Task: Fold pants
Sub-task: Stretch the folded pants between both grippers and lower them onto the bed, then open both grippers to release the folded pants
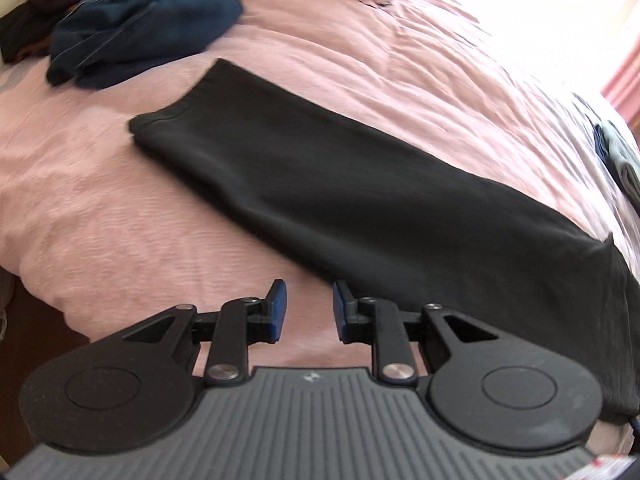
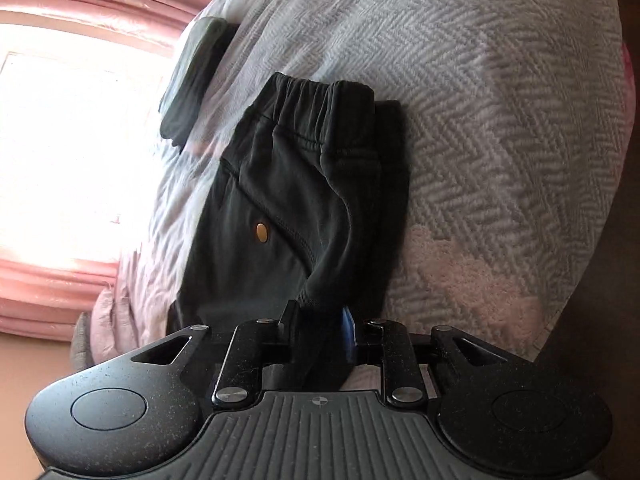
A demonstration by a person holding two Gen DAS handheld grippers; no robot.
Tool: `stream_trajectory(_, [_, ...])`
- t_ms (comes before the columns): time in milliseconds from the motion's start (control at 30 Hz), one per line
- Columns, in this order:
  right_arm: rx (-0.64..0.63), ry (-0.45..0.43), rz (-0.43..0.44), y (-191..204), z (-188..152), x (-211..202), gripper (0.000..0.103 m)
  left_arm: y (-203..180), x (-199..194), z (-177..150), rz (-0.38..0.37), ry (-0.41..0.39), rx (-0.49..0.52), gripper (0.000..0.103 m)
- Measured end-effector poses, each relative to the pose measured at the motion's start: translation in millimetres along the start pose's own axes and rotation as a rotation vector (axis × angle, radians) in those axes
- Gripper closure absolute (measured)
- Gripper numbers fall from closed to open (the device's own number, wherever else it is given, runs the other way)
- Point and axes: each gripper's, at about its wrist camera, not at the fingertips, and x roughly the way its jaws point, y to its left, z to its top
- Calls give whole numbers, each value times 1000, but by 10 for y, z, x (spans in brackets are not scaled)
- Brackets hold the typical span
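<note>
Black pants laid lengthwise on bed; right gripper clamped on fabric, left gripper empty

Left gripper [image 1: 309,309]: jaws parted with a gap, nothing between them, hovering over the pink bedspread [image 1: 120,220] just beside the near edge of the black pants [image 1: 320,184]. Right gripper [image 2: 318,322]: jaws closed on a fold of the pants' seat, just below the brass snap [image 2: 262,233]; elastic waistband [image 2: 320,92] farther out on a grey herringbone blanket [image 2: 500,120]. Beyond the leg hems, a heap of blue denim [image 1: 140,20]
</note>
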Motion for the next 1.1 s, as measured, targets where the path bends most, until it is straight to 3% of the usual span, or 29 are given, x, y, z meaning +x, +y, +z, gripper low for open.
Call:
stream_trajectory(100, [-31,-19,-25,48,-38,-28,90,222,17,54,-7,-5,-58,82])
stream_trajectory(200, [-152,-42,-119,138,-133,-12,92,459,68,177,-7,-22,-125,82])
stream_trajectory(400, [-77,-73,-168,193,-189,90,90,957,244,550,-8,-48,-283,81])
stream_trajectory(533, [-58,-92,-184,211,-207,62,90,1143,394,733,-66,-47,-357,81])
stream_trajectory(567, [-62,-98,-191,218,-218,73,90,1156,410,750,-86,-48,-352,88])
stream_trajectory(633, [-67,-108,-206,234,-225,110,90,1170,417,770,-118,-50,-332,91])
stream_trajectory(800, [-85,-125,-241,306,-273,100,89,1193,250,737,-112,-33,-253,92])
stream_trajectory(867, [-132,-139,-288,419,-325,35,89,1158,86,758,-142,-62,-221,93])
stream_trajectory(1000, [-463,-259,-468,957,-677,-28,89,671,-59,802,-135,-140,52,93])
stream_trajectory(1100, [-698,-234,-422,1300,-1119,149,89,135,148,636,-197,-117,255,91])
